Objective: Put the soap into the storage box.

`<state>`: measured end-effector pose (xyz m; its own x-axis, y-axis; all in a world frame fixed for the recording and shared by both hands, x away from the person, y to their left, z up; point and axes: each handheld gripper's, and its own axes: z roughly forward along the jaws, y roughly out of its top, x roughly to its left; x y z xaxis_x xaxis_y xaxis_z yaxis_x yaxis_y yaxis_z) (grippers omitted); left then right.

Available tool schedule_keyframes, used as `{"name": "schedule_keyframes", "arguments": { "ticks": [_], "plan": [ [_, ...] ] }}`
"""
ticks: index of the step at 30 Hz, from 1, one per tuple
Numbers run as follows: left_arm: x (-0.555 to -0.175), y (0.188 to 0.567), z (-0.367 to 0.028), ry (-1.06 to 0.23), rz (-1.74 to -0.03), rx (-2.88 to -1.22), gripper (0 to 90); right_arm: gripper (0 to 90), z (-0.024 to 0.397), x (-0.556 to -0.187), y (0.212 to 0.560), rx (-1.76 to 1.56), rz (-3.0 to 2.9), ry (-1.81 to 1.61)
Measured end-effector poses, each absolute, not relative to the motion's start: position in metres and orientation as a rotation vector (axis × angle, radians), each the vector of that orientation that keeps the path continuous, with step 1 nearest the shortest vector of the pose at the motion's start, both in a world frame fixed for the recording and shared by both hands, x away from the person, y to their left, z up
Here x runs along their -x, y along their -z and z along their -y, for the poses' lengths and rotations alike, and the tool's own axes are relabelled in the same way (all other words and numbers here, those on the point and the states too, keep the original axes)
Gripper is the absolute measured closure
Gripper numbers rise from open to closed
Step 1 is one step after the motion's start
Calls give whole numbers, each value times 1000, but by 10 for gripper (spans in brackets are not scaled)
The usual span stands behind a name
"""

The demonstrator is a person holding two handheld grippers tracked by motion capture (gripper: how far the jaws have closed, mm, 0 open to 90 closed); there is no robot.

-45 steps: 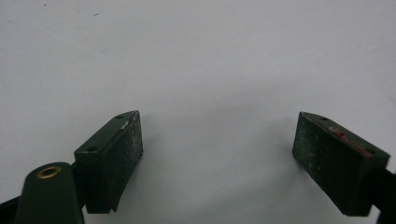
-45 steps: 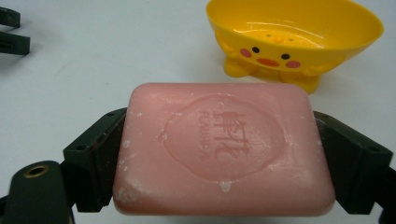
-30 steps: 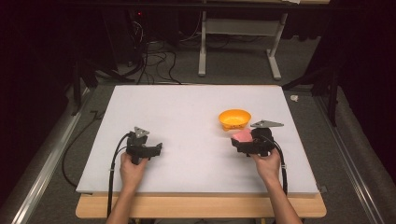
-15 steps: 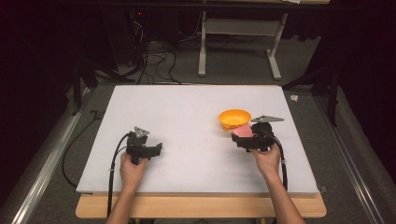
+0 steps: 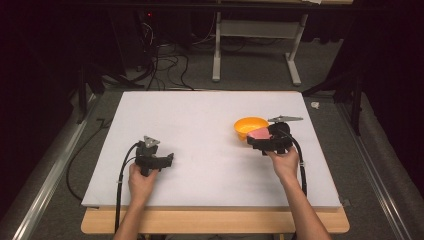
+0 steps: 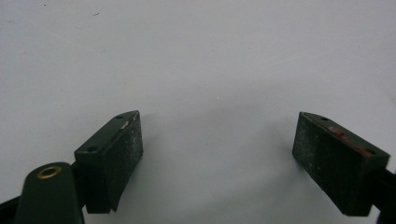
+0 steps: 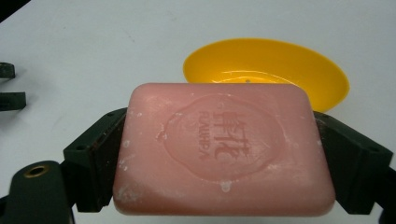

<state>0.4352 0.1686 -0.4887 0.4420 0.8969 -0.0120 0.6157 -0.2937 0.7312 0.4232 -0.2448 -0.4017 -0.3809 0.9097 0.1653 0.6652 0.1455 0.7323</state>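
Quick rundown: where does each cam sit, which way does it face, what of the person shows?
High view: above the person's side, looking forward and down on the table; both forearms, left gripper, right gripper.
Left gripper view: on the left gripper, facing bare table between open fingers.
Right gripper view: on the right gripper, facing the soap it holds, bowl beyond.
Shared: soap and bowl appear in high and right gripper views.
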Motion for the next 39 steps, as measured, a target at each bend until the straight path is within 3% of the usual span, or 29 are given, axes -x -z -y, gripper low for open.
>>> {"name": "schedule_keyframes", "arguments": {
  "ticks": [39],
  "plan": [
    [-435,489,-169,-535,-1266,-2023,166,136,224,-491,396,-1661,-2106,-936]
  ]
}}
